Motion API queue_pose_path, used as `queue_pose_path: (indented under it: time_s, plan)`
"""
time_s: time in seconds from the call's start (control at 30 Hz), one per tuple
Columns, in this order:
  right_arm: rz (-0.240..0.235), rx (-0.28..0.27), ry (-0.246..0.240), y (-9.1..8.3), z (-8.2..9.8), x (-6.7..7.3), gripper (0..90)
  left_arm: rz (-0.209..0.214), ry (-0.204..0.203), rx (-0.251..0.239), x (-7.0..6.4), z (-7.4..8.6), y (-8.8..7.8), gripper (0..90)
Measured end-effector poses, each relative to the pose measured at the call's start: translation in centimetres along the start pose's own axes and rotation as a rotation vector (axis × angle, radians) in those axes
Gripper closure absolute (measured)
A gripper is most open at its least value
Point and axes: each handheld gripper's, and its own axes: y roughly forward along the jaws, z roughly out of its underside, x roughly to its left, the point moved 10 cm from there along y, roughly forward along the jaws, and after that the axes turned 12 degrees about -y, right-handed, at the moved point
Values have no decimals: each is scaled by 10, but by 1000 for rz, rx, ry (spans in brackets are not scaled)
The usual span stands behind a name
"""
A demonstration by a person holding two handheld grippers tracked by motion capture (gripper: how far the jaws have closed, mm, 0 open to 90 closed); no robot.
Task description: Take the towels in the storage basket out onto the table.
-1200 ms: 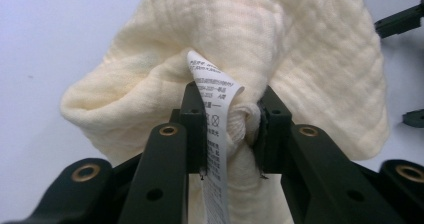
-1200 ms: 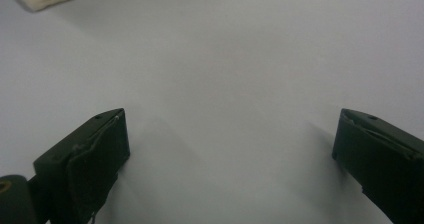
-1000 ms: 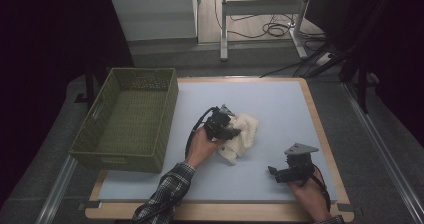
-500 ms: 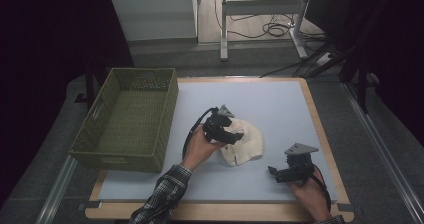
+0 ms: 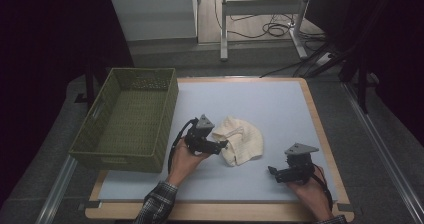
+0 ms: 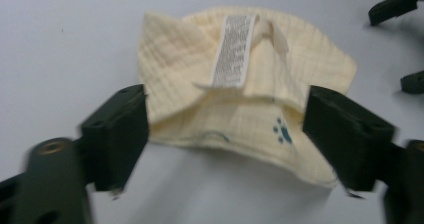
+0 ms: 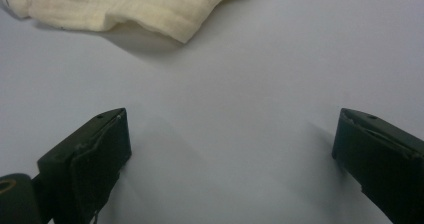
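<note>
Nearest table edge: right gripper [image 5: 274,171], jaws wide, empty, low over grey-blue mat [image 5: 280,109]. Mid-mat: left gripper [image 5: 223,145], jaws wide, flanking cream cloth hat [image 5: 241,140], label up; contact unclear, possibly just apart. Far left: green woven basket [image 5: 102,141].

Cream cloth [image 5: 240,145] mid-table, green basket [image 5: 131,118] at nine o'clock.
Left gripper [image 5: 220,146] touches the cloth (right gripper [image 5: 274,172] apart, five o'clock).

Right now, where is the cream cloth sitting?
In the high view the cream cloth lies mid-table, right of the green basket, at the open left gripper, with the right gripper apart, nearer the person.
</note>
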Motion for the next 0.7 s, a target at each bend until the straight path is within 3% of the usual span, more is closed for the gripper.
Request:
queue_pose_path:
  time_s: [0.13, 0.23, 0.37, 0.47, 0.53, 0.6, 0.7]
  plan:
    - [-1, -3, -1, 0, 0, 0, 33, -39, 1, 10, 0, 16, 8, 78]
    - [-2, -6, -5, -1, 0, 0, 41, -41, -3, 16, 0, 21, 13, 44]
    - [-12, -16, -14, -2, -1, 2, 85, -87, 6, 43, 3, 30, 24, 32]
    - [-20, -22, -18, -4, -2, 3, 136, -144, 31, 82, 8, 38, 33, 28]
    - [-34, -26, -29, -6, -4, 5, 222, -135, 1, 90, 10, 40, 37, 10]
    - [-52, -27, -32, -6, -5, 6, 250, -110, -37, 109, 12, 41, 39, 11]
    - [-70, -40, -39, -7, -9, 9, 294, -112, -36, 106, 12, 41, 39, 6]
